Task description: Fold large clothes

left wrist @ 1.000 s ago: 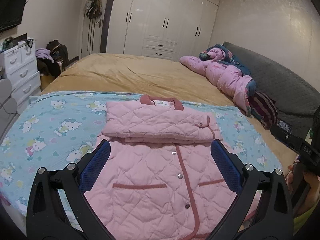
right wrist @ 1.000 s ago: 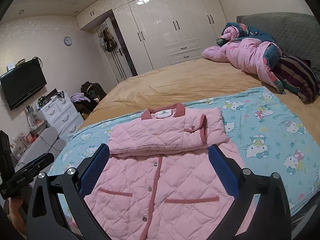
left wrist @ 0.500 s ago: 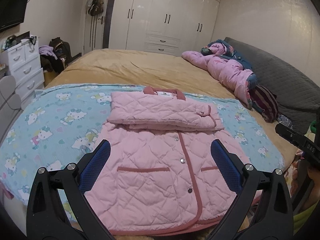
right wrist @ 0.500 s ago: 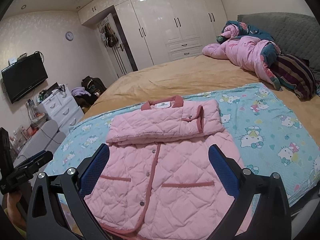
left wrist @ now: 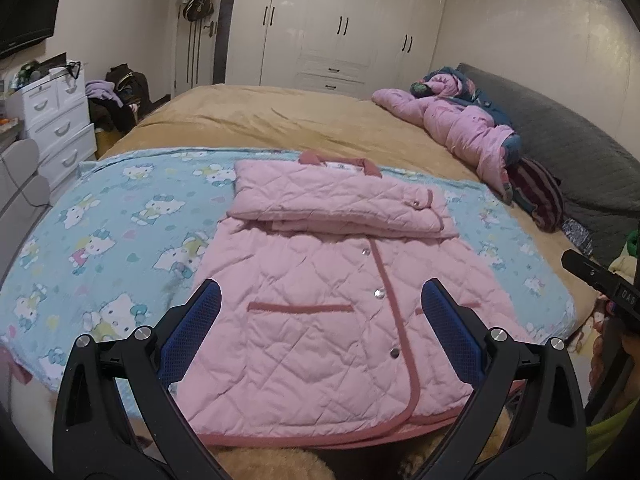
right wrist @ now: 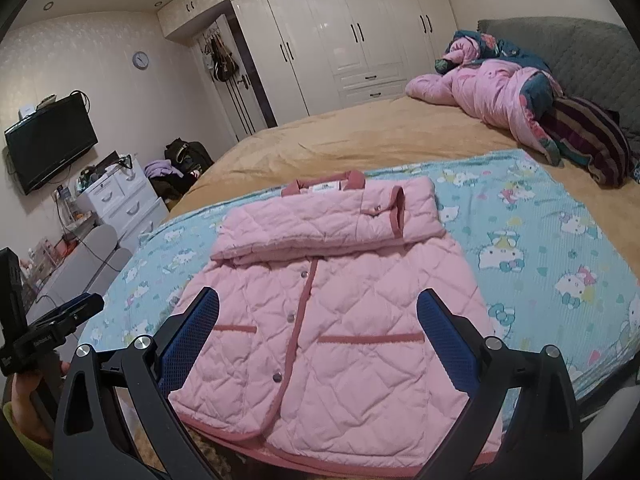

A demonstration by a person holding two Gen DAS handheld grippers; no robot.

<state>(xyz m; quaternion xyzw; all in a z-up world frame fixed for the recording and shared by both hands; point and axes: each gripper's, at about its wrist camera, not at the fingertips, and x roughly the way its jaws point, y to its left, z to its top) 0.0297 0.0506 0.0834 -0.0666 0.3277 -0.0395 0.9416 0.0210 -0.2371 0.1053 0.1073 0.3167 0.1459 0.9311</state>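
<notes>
A pink quilted jacket (left wrist: 328, 304) (right wrist: 332, 320) lies buttoned and face up on a blue cartoon-cat blanket (left wrist: 100, 232) (right wrist: 540, 240), hem toward me at the bed's near edge. Both sleeves are folded across the chest just below the collar (left wrist: 340, 160). My left gripper (left wrist: 320, 320) hovers open above the lower half of the jacket, holding nothing. My right gripper (right wrist: 318, 324) is likewise open and empty over the jacket's pocket area. The right gripper's body (left wrist: 600, 280) shows at the right edge of the left wrist view; the left gripper's body (right wrist: 48, 332) shows at the left of the right wrist view.
The blanket covers the near part of a tan bed (left wrist: 280, 120). A heap of pink and dark clothes (left wrist: 472, 128) (right wrist: 512, 92) lies by the grey headboard (left wrist: 568, 152). White drawers (left wrist: 56, 120), a wall TV (right wrist: 48, 144) and a white wardrobe (right wrist: 352, 32) stand around.
Both grippers have pulled back toward the foot of the bed and risen, so the jacket's hem and bed edge now show. The jacket has not moved; both grippers stay open.
</notes>
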